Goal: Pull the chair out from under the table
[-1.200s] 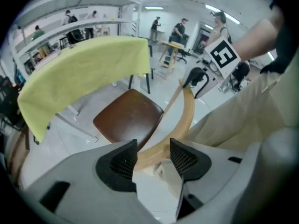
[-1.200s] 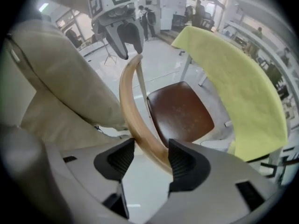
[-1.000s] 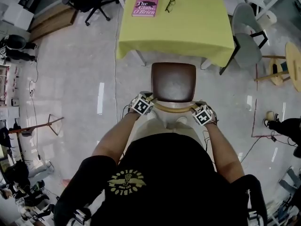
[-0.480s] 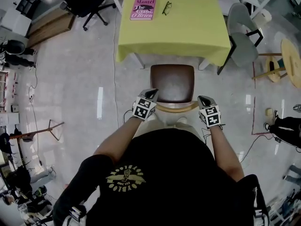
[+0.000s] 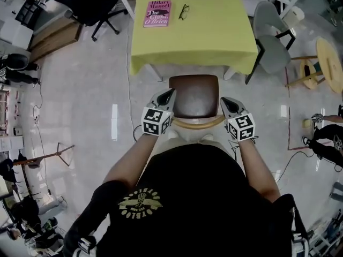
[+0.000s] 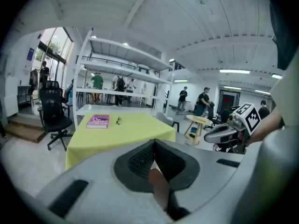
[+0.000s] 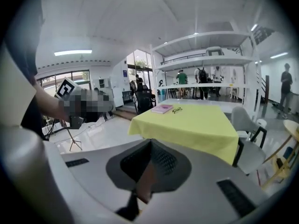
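Observation:
The chair [image 5: 194, 94] has a brown seat and a curved wooden backrest [image 5: 196, 124]. It stands on the floor just in front of the table [image 5: 214, 42] under a yellow cloth, its front edge near the hem. My left gripper [image 5: 168, 95] hovers over the seat's left side, my right gripper [image 5: 227, 103] over its right side. Both are raised off the backrest, shut and empty. In the left gripper view the jaws [image 6: 154, 143] meet before the table [image 6: 117, 133]; in the right gripper view the jaws [image 7: 150, 143] do the same before the table [image 7: 196, 125].
A pink book [image 5: 157, 13] and glasses [image 5: 183, 11] lie on the table's far left. A grey chair [image 5: 270, 44] stands at the table's right, a round wooden stool [image 5: 328, 63] beyond it. A black office chair [image 5: 88, 1] is far left, with white shelving [image 6: 117, 73] behind the table.
Both grippers have let go of the ends of the chair's backrest, closed and risen, and now point forward over the sides of the seat. The chair has stayed where it was.

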A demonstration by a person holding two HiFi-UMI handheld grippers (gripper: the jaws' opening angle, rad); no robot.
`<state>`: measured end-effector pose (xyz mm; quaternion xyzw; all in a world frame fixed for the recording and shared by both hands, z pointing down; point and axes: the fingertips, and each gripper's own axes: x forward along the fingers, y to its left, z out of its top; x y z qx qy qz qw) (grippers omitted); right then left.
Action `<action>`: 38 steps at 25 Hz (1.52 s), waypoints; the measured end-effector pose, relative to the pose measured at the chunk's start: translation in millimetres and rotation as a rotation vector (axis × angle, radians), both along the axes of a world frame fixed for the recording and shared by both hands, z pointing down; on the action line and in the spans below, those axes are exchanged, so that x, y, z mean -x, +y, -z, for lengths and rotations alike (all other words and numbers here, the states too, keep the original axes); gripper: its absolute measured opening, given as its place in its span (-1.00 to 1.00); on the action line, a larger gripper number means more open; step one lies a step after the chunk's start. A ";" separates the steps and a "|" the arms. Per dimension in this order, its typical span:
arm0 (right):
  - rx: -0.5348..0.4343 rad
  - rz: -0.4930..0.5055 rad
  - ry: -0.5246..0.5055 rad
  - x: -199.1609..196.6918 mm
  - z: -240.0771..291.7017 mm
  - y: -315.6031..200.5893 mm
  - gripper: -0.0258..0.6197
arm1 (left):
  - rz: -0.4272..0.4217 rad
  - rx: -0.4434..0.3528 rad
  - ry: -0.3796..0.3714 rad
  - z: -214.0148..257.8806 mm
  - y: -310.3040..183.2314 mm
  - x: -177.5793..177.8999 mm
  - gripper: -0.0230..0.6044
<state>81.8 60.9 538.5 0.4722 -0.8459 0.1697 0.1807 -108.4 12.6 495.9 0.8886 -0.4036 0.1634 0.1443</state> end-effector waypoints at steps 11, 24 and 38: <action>-0.178 0.004 -0.036 -9.8 85.7 -27.5 -0.89 | 0.048 -0.133 0.082 79.9 -11.2 -8.5 -0.90; -0.318 0.025 -0.072 -25.0 168.8 -40.1 -0.89 | 0.052 -0.272 0.124 159.5 -10.7 -33.7 -0.90; -0.427 0.054 -0.100 -38.4 231.3 -38.7 -0.89 | 0.073 -0.377 0.143 215.5 -4.6 -46.9 -0.90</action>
